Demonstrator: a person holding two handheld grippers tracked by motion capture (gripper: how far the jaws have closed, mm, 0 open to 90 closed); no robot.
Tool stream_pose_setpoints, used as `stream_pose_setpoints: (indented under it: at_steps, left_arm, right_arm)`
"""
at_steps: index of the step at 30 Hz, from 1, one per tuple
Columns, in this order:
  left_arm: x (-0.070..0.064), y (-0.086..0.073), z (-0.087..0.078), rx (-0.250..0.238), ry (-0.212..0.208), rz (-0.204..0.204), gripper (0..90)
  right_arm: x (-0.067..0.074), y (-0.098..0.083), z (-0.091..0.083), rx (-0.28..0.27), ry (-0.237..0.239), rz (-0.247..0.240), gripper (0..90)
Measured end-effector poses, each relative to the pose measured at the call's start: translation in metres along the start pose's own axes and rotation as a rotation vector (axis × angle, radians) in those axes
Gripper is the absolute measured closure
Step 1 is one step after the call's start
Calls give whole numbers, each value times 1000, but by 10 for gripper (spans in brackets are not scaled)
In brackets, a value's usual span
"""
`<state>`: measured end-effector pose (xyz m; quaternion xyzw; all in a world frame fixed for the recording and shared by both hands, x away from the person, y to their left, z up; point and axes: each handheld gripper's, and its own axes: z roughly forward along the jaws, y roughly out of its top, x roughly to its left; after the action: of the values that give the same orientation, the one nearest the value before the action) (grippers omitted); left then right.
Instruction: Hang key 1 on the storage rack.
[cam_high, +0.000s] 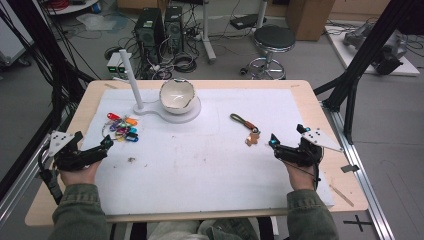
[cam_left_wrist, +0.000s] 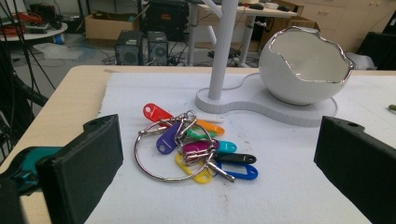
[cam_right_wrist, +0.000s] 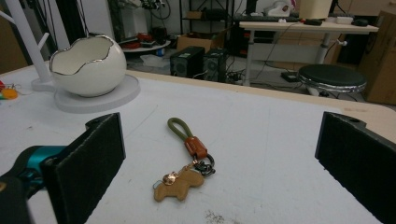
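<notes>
Both grippers sit open and empty at the approach step — the left gripper (cam_high: 106, 145) faces the key bunch (cam_left_wrist: 194, 145) by the stand (cam_high: 131, 82), the right gripper (cam_high: 273, 143) the keychain (cam_right_wrist: 186, 161) mid-mat — so next each likely advances and closes.

Beyond the wooden table (cam_high: 320, 107), a black round stool (cam_high: 274, 39) is sitting on the grey floor (cam_high: 310, 55), with two dark computer towers (cam_high: 160, 27) standing beside a tangle of cables (cam_high: 182, 62). Cardboard boxes (cam_high: 310, 17) are lining the back, and black frame struts (cam_high: 367, 47) are slanting down at the right.
</notes>
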<state>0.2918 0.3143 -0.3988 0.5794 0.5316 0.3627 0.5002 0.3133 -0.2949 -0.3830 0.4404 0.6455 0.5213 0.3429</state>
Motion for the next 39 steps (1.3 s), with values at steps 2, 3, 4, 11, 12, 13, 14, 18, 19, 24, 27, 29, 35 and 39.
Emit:
stream_pose_setpoints:
  at_steps: [2, 3, 4, 11, 12, 13, 14, 18, 19, 24, 27, 29, 35, 39]
  left_arm:
    - [0, 0, 0, 1, 2, 1, 17]
    - [0, 0, 0, 2, 1, 1, 17]
    - [0, 0, 1, 4, 0, 0, 17]
    - [0, 0, 1, 6, -6, -2, 17]
    - [0, 0, 1, 6, -7, -3, 17]
    - [0, 0, 1, 5, -6, -2, 17]
    - [0, 0, 1, 6, -7, -3, 17]
    - [0, 0, 0, 5, -8, -3, 17]
    - [0, 0, 0, 5, -8, -3, 17]
    - [1, 0, 0, 4, -7, -8, 17]
    - [1, 0, 0, 4, -6, -8, 17]
    - [1, 0, 1, 2, -5, -11, 17]
    - [0, 0, 0, 7, -6, -7, 17]
    - [2, 0, 0, 7, -5, -14, 17]
  right_arm:
    - [-1, 0, 0, -1, 4, 0, 5]
    - [-1, 0, 0, 1, 4, 7, 5]
    - [-1, 0, 0, 1, 4, 7, 5]
    - [-1, 0, 0, 1, 6, 5, 5]
    - [-1, 0, 0, 0, 6, 4, 5]
    - [-1, 0, 0, 1, 7, 4, 5]
    - [-1, 0, 0, 1, 7, 4, 5]
    - [-1, 2, 0, 10, 10, 7, 5]
    - [-1, 2, 0, 14, 10, 10, 5]
    - [-2, 4, 0, 28, 8, 12, 5]
    - [-2, 5, 0, 31, 8, 6, 5]
    - [-2, 6, 1, 43, 9, 6, 5]
    - [-1, 9, 8, 86, 27, -8, 5]
    - [-1, 13, 15, 129, 47, -8, 5]
